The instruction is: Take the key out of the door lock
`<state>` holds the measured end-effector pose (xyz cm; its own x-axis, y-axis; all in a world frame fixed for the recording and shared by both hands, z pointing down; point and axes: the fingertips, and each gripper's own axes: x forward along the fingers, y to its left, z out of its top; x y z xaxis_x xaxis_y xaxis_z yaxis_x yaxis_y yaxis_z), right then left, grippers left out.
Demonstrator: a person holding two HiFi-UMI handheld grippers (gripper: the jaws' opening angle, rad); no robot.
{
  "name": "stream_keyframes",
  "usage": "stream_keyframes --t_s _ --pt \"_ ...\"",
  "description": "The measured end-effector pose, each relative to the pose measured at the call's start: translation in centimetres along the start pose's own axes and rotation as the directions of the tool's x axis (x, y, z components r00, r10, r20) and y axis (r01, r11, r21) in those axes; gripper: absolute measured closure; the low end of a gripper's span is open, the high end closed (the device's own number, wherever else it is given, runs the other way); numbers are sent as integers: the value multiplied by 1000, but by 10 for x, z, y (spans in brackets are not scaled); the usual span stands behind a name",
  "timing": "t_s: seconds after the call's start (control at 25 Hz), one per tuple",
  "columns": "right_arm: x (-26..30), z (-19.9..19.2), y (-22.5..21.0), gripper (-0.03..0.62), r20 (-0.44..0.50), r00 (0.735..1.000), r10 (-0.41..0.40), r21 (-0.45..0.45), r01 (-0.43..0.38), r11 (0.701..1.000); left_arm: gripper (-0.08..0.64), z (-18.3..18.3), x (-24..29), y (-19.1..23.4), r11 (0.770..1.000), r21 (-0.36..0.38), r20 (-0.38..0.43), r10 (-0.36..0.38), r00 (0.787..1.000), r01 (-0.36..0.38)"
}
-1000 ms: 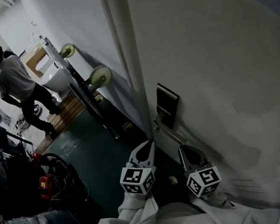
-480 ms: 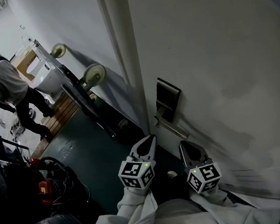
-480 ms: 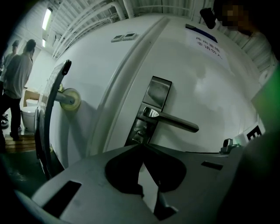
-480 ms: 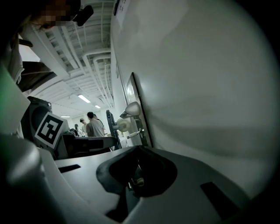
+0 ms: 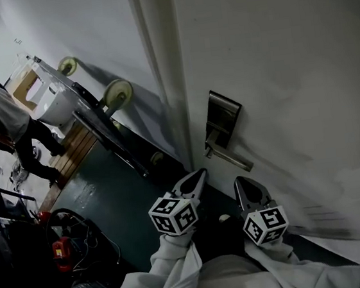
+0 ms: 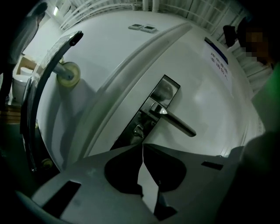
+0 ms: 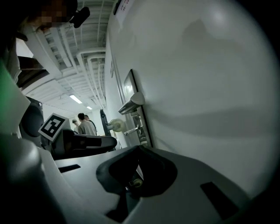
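A metal lock plate (image 5: 224, 121) with a lever handle (image 5: 231, 158) is fixed to the white door (image 5: 287, 63). The key (image 6: 138, 130) sticks out of the lock below the handle (image 6: 174, 122); its shaft also shows in the right gripper view as the key (image 7: 131, 129). My left gripper (image 5: 197, 176) is shut and empty, with its tip a short way below the lock plate (image 6: 154, 107). My right gripper (image 5: 245, 187) hangs beside it under the handle, also shut with nothing in it. Neither touches the key.
The door frame (image 5: 159, 71) runs left of the lock. A wheeled cart (image 5: 93, 118) leans against the wall to the left, with a person (image 5: 6, 121) beyond it. Cables and a red item (image 5: 61, 249) lie on the dark floor. A small round doorstop (image 5: 224, 218) sits between the grippers.
Both grippers have edged up toward the lock, the left one more. The head view has shifted, so the lock plate sits higher and the person farther left.
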<state>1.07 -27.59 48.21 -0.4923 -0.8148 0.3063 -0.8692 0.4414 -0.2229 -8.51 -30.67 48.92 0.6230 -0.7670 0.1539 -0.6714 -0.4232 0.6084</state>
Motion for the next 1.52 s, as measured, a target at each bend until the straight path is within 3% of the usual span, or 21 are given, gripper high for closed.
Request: stream_keyframes --t_s 0.16,0.44,0.56,0.76,1.0,1.28,1.4,1.52 --pt "1 -2 0 540 5 1000 -31 7 31 1000 543 0 4 2 993 -94 -9 -70 998 68" --pt "0 0 3 540 1 998 -63 2 63 998 536 4 9 3 960 -246 14 -135 991 134" --pt "2 -2 5 540 -4 998 -61 -4 61 998 453 4 13 3 935 -311 20 -175 984 173" --pt "3 2 6 540 -1 998 -67 -8 67 998 430 9 19 6 890 -409 50 -200 979 202" --pt "7 3 5 540 -4 997 -71 -13 71 997 426 20 31 7 843 -483 94 -220 971 237" --pt "9 3 3 540 -14 997 -73 -18 73 997 426 20 49 10 736 -621 141 -235 962 271" --pt "8 2 1 540 -17 997 -74 -20 74 997 428 23 56 4 708 -645 157 -245 957 288" --pt "6 2 -3 540 -17 997 -80 -19 80 997 467 21 60 10 701 -666 153 -206 966 255"
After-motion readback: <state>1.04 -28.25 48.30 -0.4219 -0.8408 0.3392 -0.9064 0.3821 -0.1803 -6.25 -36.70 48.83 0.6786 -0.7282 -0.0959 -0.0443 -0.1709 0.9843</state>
